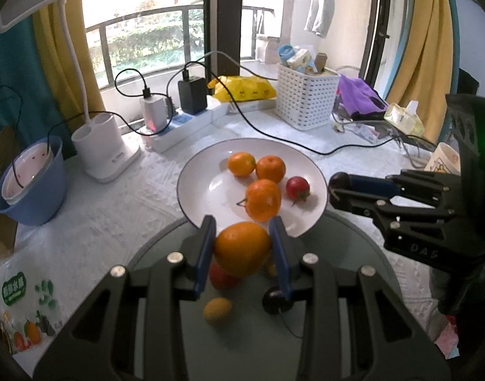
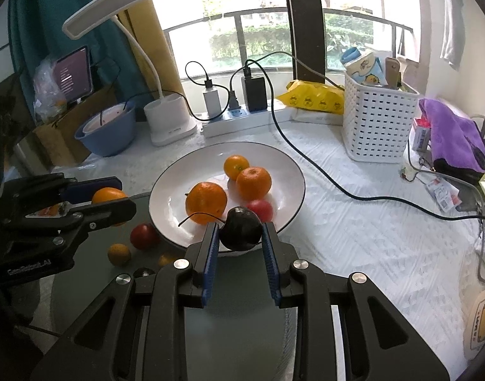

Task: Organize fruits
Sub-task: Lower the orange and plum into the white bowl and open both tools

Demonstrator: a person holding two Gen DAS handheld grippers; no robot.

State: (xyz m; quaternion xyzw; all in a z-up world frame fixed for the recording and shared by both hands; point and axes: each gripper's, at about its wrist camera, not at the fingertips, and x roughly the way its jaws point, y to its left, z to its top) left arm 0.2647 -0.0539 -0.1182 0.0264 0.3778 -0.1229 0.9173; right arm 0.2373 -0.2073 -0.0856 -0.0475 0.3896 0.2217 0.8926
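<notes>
Left gripper point(image 1: 242, 238): blue-padded fingers pinch an orange point(image 1: 240, 249) from both sides, held above the dark round tray point(image 1: 353, 254), just short of the near rim of the white plate point(image 1: 194, 174).
Right gripper point(image 2: 239, 238): fingers clamp a dark, near-black fruit point(image 2: 241, 228) with a thin curved stem, at the near rim of the white plate.
Right gripper seen from the left wrist: it comes in from the right, beside the plate's right rim; the dark fruit shows at its tip.
White plate contents: three oranges, one at the back point(image 1: 241, 164), one just right of it point(image 1: 270, 168), the largest nearest the front point(image 1: 263, 200); a small red fruit point(image 1: 297, 188) lies to the right of that one, close to but apart from it.
Dark round tray: it sits in front of the plate, whose near edge overlaps it; on it lie a red fruit point(image 2: 144, 236), a small yellow-orange fruit point(image 2: 118, 254), another small orange fruit point(image 2: 166, 259) partly hidden by the right gripper, and a dark fruit point(image 1: 275, 300) with a stem.
Table point(image 2: 353, 238): covered by a white textured cloth.
Behind the plate: a white desk lamp point(image 2: 166, 117), a power strip point(image 2: 242, 120) with chargers plugged in, a black cable point(image 2: 321, 174) crossing the cloth, a white lattice basket point(image 2: 375, 127), a yellow packet point(image 2: 315, 98).
Left side: a blue bowl point(image 1: 32, 187).
Right side: a purple cloth point(image 2: 452, 136).
</notes>
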